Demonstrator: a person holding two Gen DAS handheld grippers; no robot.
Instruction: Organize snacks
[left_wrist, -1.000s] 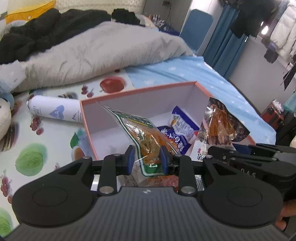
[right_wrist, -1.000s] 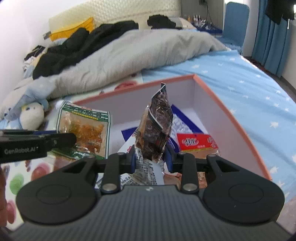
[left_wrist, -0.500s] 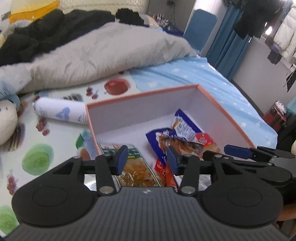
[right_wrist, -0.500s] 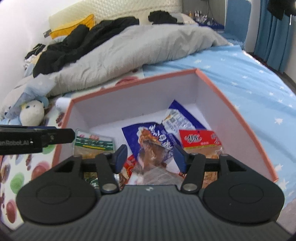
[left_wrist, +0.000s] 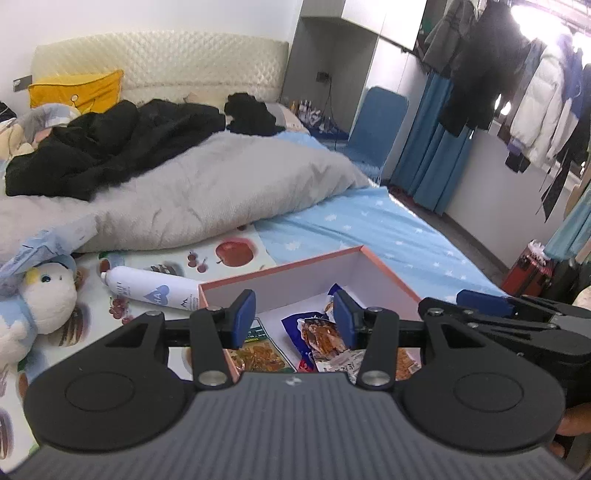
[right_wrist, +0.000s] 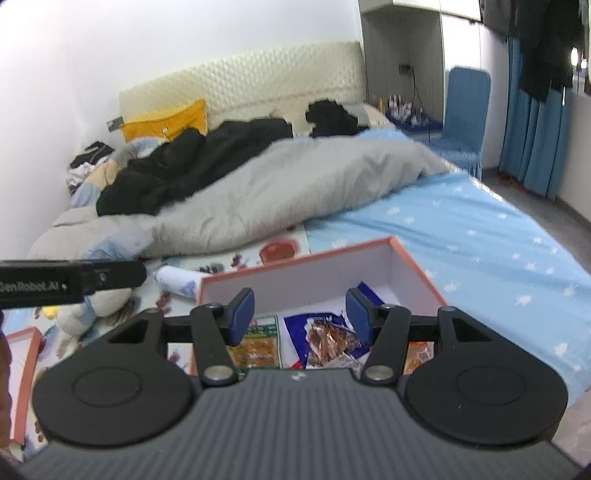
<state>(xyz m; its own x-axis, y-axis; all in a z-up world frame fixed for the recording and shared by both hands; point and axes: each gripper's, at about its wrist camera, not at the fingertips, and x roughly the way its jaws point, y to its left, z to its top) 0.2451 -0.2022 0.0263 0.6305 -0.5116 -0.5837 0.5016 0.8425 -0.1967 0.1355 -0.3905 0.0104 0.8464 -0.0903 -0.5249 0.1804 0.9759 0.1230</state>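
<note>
A pink-rimmed white box (left_wrist: 280, 267) (right_wrist: 295, 260) sits on the bed and holds several snack packs. A green-edged pack of orange snacks (left_wrist: 260, 354) (right_wrist: 256, 345) lies at its left. A clear pack of brown snacks (left_wrist: 323, 336) (right_wrist: 330, 339) lies on a blue pack (left_wrist: 293, 323) (right_wrist: 295, 321) in the middle. A red pack (right_wrist: 417, 354) lies at the right. My left gripper (left_wrist: 293, 317) is open and empty above the box's near side. My right gripper (right_wrist: 299, 314) is open and empty beside it, also above the box.
A white spray can (left_wrist: 151, 290) lies left of the box. A plush toy (left_wrist: 40, 299) sits at far left. A grey duvet (left_wrist: 207, 195) and black clothes (left_wrist: 110, 147) lie behind. A second pink-rimmed tray (right_wrist: 22, 369) is at left. A blue chair (left_wrist: 376, 125) stands past the bed.
Both grippers opened and let their snack packs drop into the box, then rose and pulled back. The packs now lie flat inside the box.
</note>
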